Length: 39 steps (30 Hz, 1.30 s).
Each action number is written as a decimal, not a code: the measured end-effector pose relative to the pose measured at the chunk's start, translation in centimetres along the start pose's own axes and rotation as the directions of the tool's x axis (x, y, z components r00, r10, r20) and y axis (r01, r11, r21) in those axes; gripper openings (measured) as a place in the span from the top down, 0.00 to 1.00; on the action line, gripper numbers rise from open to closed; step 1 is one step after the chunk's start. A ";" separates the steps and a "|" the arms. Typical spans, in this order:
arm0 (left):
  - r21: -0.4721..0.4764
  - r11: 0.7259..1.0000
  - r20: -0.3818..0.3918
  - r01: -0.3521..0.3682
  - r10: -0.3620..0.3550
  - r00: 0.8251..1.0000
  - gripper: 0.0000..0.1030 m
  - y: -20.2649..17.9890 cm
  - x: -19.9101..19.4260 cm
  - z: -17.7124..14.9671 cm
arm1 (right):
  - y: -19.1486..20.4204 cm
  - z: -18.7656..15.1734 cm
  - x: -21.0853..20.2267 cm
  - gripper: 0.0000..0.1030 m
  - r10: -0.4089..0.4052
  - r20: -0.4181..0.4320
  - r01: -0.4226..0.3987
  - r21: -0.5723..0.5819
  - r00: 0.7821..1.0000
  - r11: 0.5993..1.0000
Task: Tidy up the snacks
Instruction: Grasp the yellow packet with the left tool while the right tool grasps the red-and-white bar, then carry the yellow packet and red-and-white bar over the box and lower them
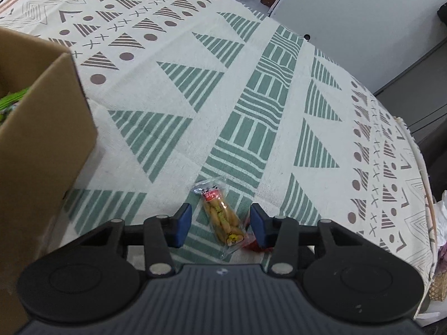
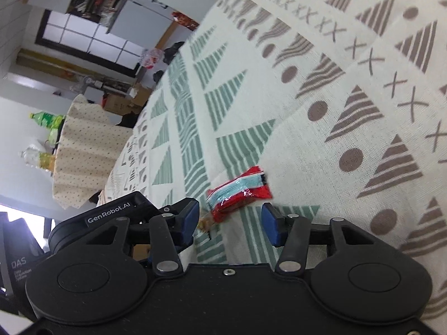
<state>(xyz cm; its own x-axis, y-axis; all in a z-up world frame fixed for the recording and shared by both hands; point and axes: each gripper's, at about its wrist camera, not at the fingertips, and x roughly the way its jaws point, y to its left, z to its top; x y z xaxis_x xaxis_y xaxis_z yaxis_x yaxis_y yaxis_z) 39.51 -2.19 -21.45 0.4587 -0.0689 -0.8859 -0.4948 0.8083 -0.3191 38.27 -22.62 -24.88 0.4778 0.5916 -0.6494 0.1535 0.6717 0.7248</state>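
A clear snack packet of yellow sticks [image 1: 222,214] lies on the patterned tablecloth [image 1: 251,97], between the fingers of my left gripper [image 1: 220,224], which is open and straddles it without touching. A red snack packet [image 1: 252,245] peeks out by the right finger. In the right wrist view, the red and pale-blue packet [image 2: 239,189] lies on the cloth just ahead of my open right gripper [image 2: 230,222]. The yellow packet's end [image 2: 205,223] shows beside its left finger.
A cardboard box [image 1: 47,145] with green packets [image 1: 11,103] inside stands at the left. The table's edge [image 1: 421,184] curves down the right side. The left gripper's body [image 2: 111,217] shows beside my right gripper. A second covered table with bottles [image 2: 44,120] stands beyond.
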 end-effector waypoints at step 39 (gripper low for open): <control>-0.005 1.000 0.213 0.004 -0.003 0.977 0.84 1.7 -13.4 -0.3 | 7.5 -2.4 -3.0 1.00 -0.005 0.176 0.060 -0.308 0.984 0.949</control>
<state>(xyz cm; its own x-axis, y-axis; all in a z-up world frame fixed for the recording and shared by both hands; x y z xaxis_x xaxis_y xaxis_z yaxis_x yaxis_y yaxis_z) 32.31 -0.13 -10.25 0.6072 0.0548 -0.7927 -0.4963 0.8052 -0.3245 35.96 -18.30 -18.08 0.6221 0.5006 -0.6020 -0.0925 0.8105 0.5784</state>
